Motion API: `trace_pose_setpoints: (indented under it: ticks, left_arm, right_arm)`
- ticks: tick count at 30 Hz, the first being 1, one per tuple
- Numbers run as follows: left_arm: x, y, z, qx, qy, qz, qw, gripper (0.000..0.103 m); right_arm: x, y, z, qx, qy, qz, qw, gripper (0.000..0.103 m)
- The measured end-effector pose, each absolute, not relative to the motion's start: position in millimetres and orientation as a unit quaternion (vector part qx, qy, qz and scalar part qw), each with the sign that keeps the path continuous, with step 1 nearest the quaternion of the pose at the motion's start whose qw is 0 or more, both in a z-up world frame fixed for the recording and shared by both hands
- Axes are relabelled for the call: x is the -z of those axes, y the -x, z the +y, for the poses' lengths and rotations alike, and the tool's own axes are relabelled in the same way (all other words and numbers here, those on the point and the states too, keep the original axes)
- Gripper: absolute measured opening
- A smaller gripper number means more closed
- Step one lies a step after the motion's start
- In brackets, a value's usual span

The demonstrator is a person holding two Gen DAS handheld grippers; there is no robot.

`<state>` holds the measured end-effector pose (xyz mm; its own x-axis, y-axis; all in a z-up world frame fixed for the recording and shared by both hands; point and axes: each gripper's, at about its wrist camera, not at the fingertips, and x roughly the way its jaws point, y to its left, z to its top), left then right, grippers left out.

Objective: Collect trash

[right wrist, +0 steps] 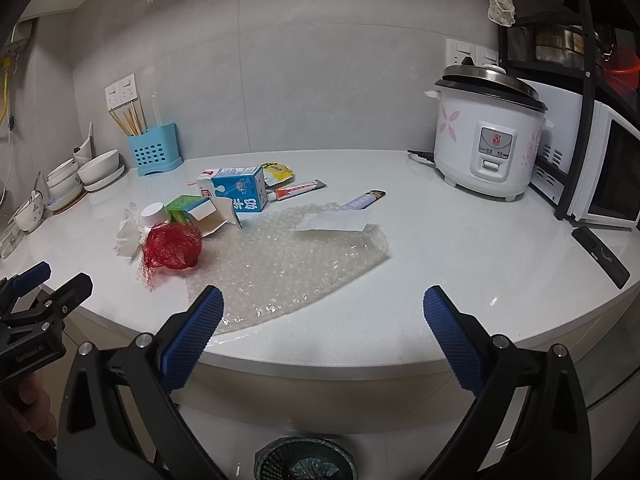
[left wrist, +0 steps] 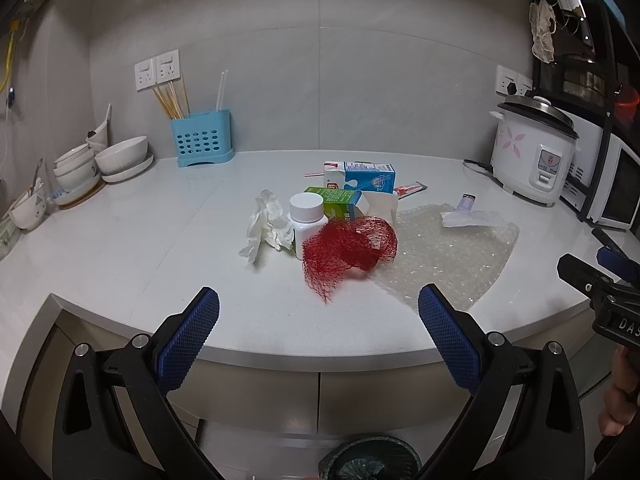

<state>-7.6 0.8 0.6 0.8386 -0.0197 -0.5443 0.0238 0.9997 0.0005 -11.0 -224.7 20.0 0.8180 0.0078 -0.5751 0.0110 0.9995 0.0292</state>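
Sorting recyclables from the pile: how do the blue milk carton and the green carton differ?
The blue milk carton is larger than the green carton and lies farther back, while the green carton sits nearer the red mesh. The green carton's white end flap hangs open; the blue one's top looks torn open. Both lie on their sides on the counter.

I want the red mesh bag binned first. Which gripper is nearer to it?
Left. The left gripper hangs open at the counter edge directly in front of the red mesh bag. The right gripper, also open, faces the bubble wrap, further right of it.
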Motion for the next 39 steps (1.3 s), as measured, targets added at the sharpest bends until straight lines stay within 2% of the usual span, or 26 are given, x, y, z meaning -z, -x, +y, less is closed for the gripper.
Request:
trace_pose_setpoints:
  ticks: [39]
  left_arm:
    - [-15, -3, 13, 0.001, 0.005, 0.286, 0.958, 0.097]
  right_arm:
    - [-31, 5, -225, 0.003, -0.002, 0.297, 0.955, 0.096]
